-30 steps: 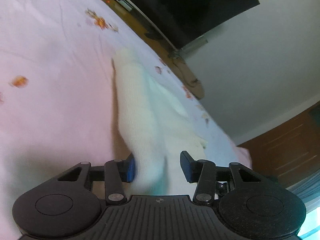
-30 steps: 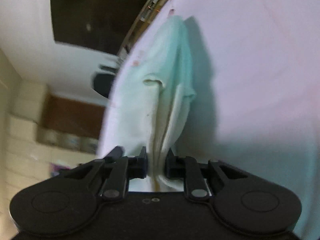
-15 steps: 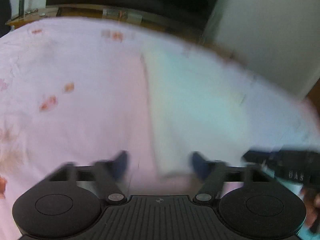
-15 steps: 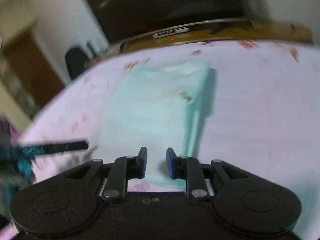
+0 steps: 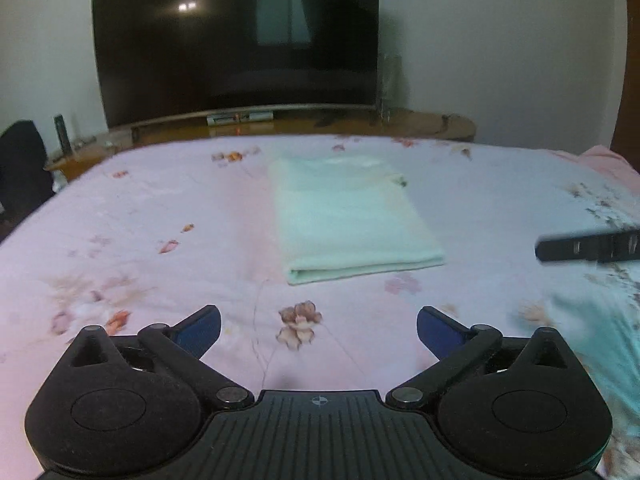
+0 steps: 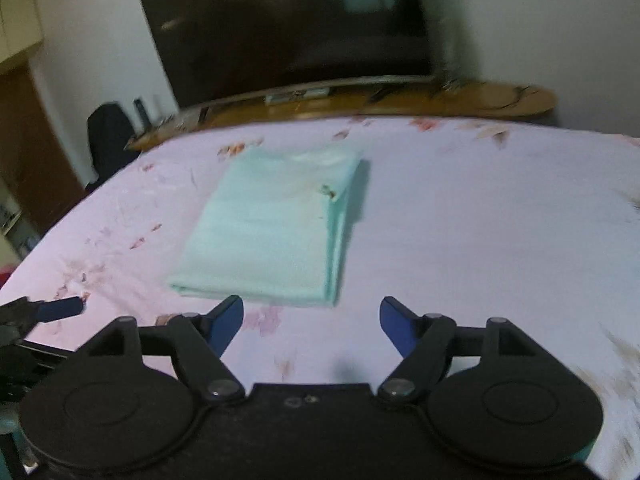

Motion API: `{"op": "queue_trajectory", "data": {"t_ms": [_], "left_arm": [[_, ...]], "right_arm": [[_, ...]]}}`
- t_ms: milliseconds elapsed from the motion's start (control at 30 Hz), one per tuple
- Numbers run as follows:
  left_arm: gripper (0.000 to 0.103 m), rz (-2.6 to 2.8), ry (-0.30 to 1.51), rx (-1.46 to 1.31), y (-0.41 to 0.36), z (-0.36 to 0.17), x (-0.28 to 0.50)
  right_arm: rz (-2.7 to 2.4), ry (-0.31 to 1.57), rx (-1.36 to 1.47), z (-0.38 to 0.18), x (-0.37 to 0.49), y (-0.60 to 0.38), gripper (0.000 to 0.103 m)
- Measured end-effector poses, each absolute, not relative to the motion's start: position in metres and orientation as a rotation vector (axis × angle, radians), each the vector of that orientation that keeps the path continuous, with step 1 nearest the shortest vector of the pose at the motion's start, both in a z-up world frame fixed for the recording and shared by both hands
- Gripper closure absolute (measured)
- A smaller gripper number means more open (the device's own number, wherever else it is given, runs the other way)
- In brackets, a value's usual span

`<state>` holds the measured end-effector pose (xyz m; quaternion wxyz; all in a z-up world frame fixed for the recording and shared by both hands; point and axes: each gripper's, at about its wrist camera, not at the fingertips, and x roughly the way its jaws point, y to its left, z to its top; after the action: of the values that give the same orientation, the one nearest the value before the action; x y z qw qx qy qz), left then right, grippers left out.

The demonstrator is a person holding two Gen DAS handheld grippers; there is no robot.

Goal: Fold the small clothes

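Lying flat and folded into a neat rectangle on the pink floral bedsheet (image 5: 120,208), the pale mint-green garment (image 5: 348,216) is sitting just above the centre of the left wrist frame, its doubled fold edge facing the camera and a small dark mark showing near its far right corner. Hovering at the bottom of that frame, apart from the cloth, the left gripper (image 5: 318,330) is spreading its blue-padded fingers (image 5: 200,328) wide, holding nothing, with only a printed flower on the sheet showing between them. Poking in from the right edge of the same frame, blurred and dark, is part of the other tool. Appearing left of centre in the right wrist frame, the same garment (image 6: 272,232) is resting with its stacked layers visible along its right side and casting a shadow on the sheet (image 6: 480,220) there. Sitting at the bottom of that frame, the right gripper (image 6: 312,322) is also gaping open and empty, its left blue pad (image 6: 226,322) lying just below the near edge of the cloth without clearly touching it. Filling the upper part of both frames, a large dark television (image 5: 236,40) is standing on a long wooden cabinet (image 5: 420,124) beyond the far end of the bed, against a white wall.
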<state>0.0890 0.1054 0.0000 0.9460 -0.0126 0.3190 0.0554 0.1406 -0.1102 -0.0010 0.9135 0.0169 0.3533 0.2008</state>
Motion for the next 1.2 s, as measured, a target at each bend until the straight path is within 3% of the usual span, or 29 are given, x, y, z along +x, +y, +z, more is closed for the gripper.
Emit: {"op": "queue_trajectory", "data": {"t_ms": [433,1200], "left_arm": [[0.0,0.129,0.532,-0.115,0.072,0.053,0.009],[0.0,0.195,0.487,-0.15,0.07,0.058,-0.015]], "right_arm": [[0.323,0.55,0.012,0.045,0.033,-0.124,0.024],[0.361,0.492,-0.015,0.053,0.005,-0.117,0.023]]}}
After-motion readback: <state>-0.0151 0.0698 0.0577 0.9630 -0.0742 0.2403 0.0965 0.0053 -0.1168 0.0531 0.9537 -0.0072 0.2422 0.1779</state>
